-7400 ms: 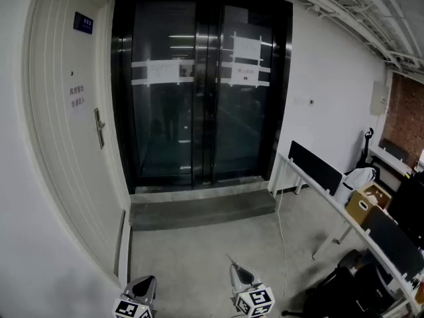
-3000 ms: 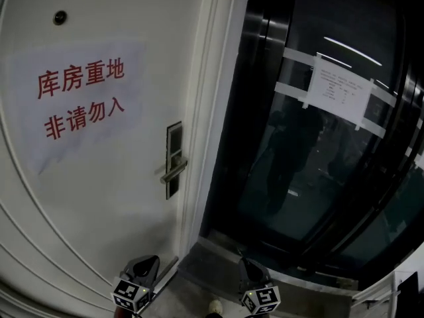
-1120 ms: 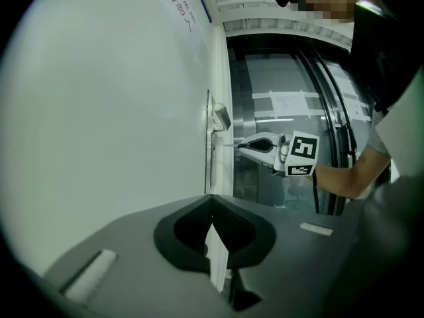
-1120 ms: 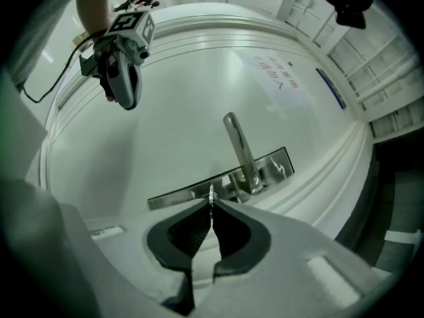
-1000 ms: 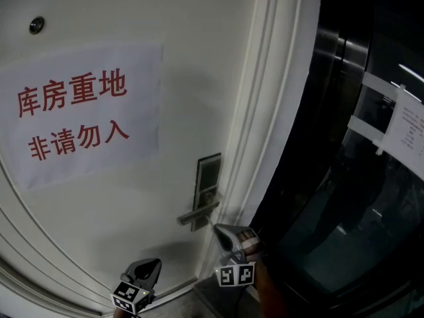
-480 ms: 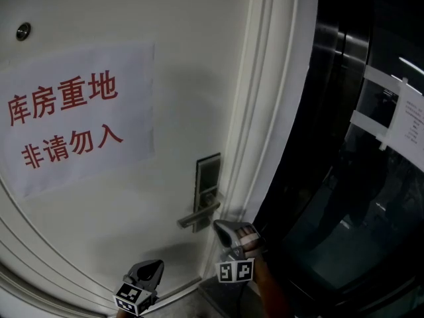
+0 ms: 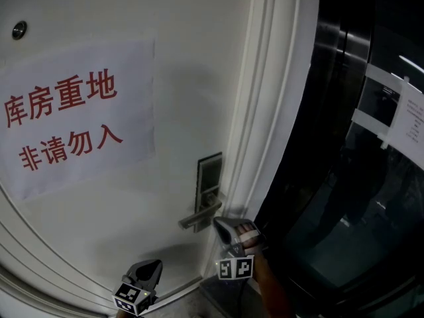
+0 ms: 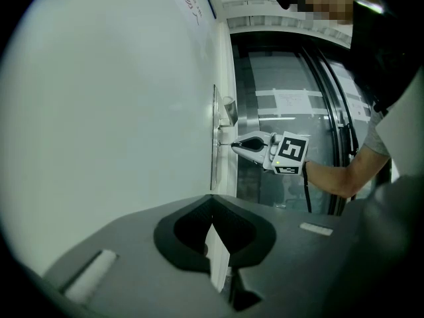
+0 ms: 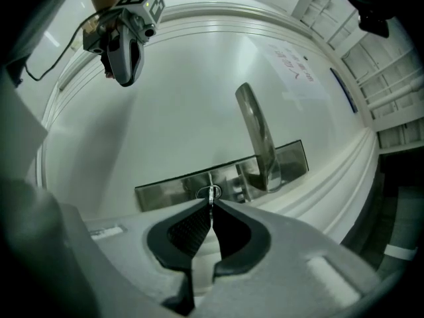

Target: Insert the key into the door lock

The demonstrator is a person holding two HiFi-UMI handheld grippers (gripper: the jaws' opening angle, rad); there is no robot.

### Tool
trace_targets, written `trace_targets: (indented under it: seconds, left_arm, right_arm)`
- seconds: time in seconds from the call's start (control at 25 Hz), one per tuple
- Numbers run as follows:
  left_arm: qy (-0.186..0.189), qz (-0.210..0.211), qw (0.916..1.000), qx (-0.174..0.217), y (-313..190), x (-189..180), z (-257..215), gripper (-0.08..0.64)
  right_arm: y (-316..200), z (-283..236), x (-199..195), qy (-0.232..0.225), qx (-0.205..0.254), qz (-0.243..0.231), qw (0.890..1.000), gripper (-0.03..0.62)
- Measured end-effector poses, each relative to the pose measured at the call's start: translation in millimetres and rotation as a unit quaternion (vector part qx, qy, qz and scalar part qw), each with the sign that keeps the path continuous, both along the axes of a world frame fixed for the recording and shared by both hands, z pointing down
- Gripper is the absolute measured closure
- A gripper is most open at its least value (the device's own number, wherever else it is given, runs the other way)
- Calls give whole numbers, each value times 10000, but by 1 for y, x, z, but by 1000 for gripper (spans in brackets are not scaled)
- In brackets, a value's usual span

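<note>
A white door [image 7: 132, 197] carries a steel lock plate [image 7: 209, 175] with a lever handle [image 7: 197, 217]. My right gripper [image 7: 216, 222] is just below and right of the handle, level, shut on a small metal key [image 9: 211, 194]. In the right gripper view the key's tip is at the keyhole [image 9: 204, 192] in the lock plate [image 9: 291, 161], left of the handle [image 9: 255, 128]. The left gripper view shows the right gripper [image 8: 235, 145] holding the key [image 8: 224, 144] against the plate [image 8: 214, 144]. My left gripper [image 7: 156, 263] hangs lower left, shut and holding nothing.
A paper sign with red characters [image 7: 66, 121] is taped to the door. The white door frame [image 7: 265, 144] stands right of the lock, and dark glass doors [image 7: 358, 177] with taped sheets beyond it. A person's forearm [image 8: 338, 176] holds the right gripper.
Since the earliest frames the view has closed in on the door and my right gripper has risen to the lock. Over the last second it has barely shifted; the left gripper stays low.
</note>
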State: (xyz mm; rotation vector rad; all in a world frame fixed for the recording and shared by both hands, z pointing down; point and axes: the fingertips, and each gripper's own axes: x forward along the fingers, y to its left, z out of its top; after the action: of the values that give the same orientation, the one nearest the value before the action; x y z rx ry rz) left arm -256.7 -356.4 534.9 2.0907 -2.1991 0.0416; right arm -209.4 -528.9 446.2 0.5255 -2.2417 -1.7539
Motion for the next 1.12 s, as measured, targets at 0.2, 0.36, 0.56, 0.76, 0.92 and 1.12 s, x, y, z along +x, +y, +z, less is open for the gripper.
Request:
trace_targets:
  seconds: [0.2,0.36,0.56,0.76,0.92,1.12]
  left_arm:
    - [40,0,10000,19,1,-2,1,558]
    - [86,34,10000,6,0,0,3,558]
    - [119,82,9999,43,-2,3,2,558]
    - [130,68,9999,37,1,3,3,558]
    - [152,39,9998,76,3,3,2,558]
    - [151,27,9998,118,4,3,-1,558]
  right_arm:
    - [1,-1,-3,151,197,12,9997,583]
    - [1,-1,-2,317,374,56,9988,583]
    - [-2,-2,-5,559,634,150,9963,583]
    - [-7,-2,-7,775,795,267,9935,583]
    - [-11,-1,-12,832,825,357,9925,583]
    - [-15,0,-23,844,873,442,9916,583]
